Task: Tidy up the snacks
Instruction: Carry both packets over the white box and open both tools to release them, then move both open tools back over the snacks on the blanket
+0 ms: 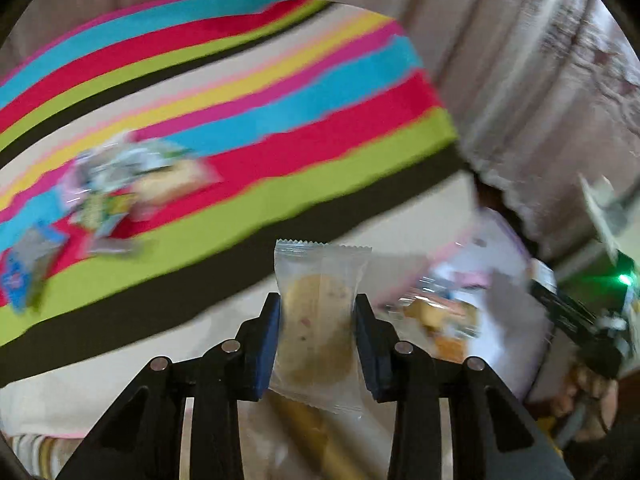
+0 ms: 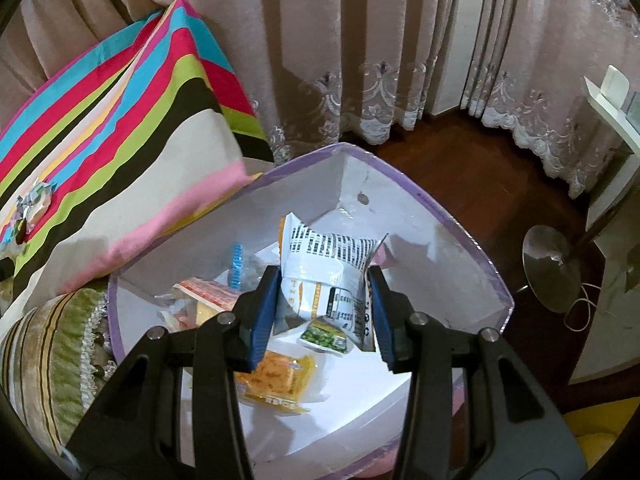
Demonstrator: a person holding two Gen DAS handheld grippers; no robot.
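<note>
Left gripper (image 1: 316,330) pinching clear crinkle-edged plastic packet with round pale biscuit (image 1: 318,320), above striped fabric cover (image 1: 240,120), right gripper (image 2: 324,308) clamped on white foil pea-snack pouch with unreadable black print (image 2: 332,276), over lilac-rimmed white box (image 2: 460,248), orange cracker packet (image 2: 276,376) inside box.

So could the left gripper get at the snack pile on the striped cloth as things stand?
Probably not yet: the left gripper has its jaws shut on a cookie packet. The path to the pile on the cloth looks open otherwise.
</note>
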